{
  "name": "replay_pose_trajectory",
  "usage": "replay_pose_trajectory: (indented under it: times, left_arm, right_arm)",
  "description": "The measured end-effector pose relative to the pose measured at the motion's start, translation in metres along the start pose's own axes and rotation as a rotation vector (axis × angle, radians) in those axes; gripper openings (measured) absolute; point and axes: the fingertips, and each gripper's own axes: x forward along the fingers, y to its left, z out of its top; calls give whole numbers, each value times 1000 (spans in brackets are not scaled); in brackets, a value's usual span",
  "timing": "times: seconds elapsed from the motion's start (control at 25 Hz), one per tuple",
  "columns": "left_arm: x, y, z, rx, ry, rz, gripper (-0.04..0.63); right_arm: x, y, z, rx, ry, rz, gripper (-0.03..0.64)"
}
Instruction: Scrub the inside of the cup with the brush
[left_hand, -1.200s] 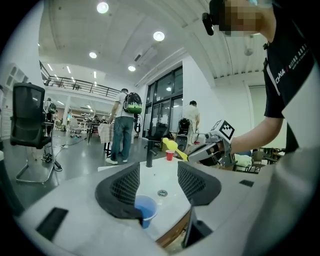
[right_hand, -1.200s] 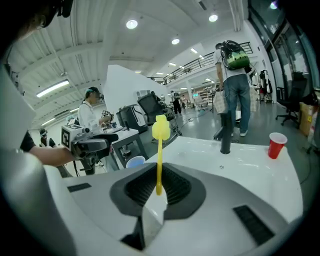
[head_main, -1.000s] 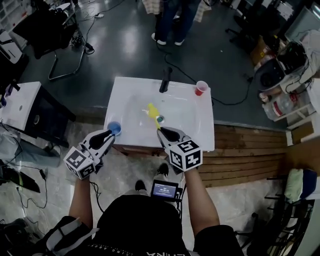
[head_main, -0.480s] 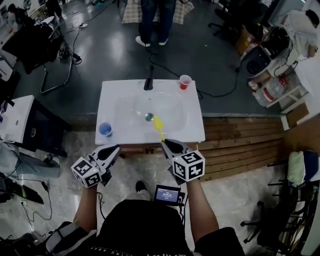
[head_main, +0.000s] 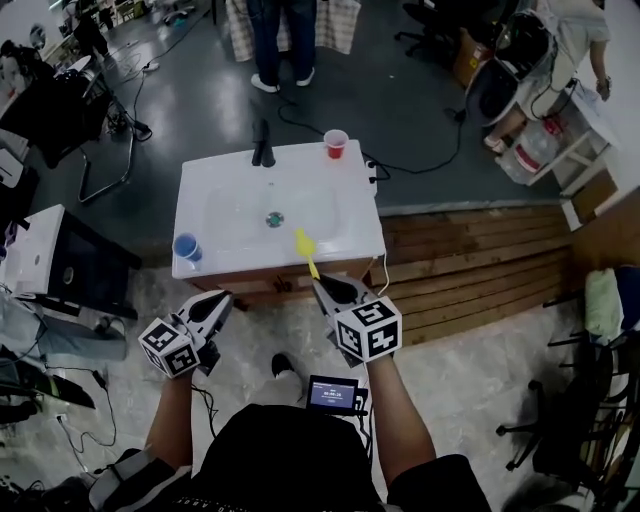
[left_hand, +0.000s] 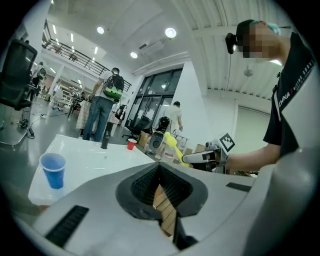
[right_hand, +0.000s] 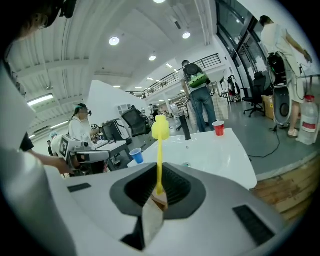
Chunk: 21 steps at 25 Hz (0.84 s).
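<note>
Brush, slim yellow plastic, clamped in my right gripper; left gripper closed, empty; round blue cup at worktop corner.

Both claws hang over open floor in front of the counter, the left claw and right claw well apart with free room between them; the brush gripped in the right claw juts over the counter's near edge; the blue cup stands on the near left corner, ahead of the left claw; the red cup takes the far right corner and the black faucet the far edge; the basin between them lies open from above; a person stands beyond the counter.
</note>
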Motion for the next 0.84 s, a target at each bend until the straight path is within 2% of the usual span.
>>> replay_pose_trajectory:
  times: [0.4, 0.84]
  left_arm:
    - [-1, -63, -38, -24, 34, -6, 5]
    - [-12, -92, -53, -34, 33, 8, 5]
  right_arm:
    - [-58, -2, -35, 11, -15, 4, 41]
    - [-81, 7, -44, 6, -41, 18, 41]
